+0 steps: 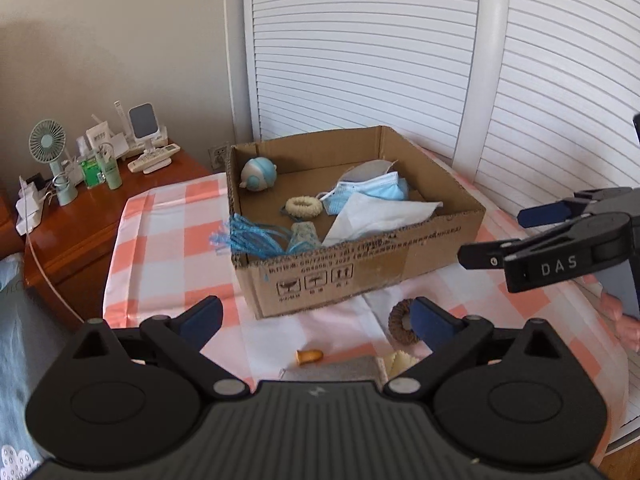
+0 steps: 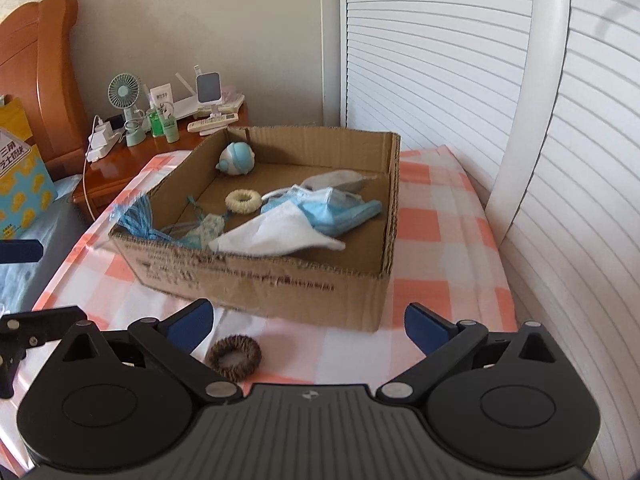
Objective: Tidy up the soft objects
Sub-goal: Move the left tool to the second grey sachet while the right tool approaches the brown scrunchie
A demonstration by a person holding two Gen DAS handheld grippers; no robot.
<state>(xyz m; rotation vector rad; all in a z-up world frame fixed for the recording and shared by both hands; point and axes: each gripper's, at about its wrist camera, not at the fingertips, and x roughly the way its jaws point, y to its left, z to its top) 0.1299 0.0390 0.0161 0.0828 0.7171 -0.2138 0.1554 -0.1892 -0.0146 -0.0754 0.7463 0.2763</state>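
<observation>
A shallow cardboard box (image 1: 408, 258) (image 2: 280, 292) stands on the checked tablecloth. Inside lie a white cloth (image 1: 376, 216) (image 2: 276, 234), blue face masks (image 1: 372, 190) (image 2: 336, 208), a cream scrunchie (image 1: 304, 206) (image 2: 242, 201), a round blue-and-white toy (image 1: 260, 174) (image 2: 238, 159) and a blue tassel (image 1: 248, 238) (image 2: 138, 220) draped over the rim. A brown scrunchie (image 1: 400, 322) (image 2: 234, 356) lies on the cloth in front of the box. My left gripper (image 1: 316, 320) is open and empty. My right gripper (image 2: 306, 322) (image 1: 492, 236) is wide open with nothing between its fingers.
A small orange piece (image 1: 310, 356), a grey cloth (image 1: 332, 370) and a cream item (image 1: 400, 362) lie near the table's front. A wooden nightstand (image 1: 120, 192) (image 2: 116, 168) with a fan, bottles and a remote stands at the left. White slatted doors (image 1: 360, 48) stand behind.
</observation>
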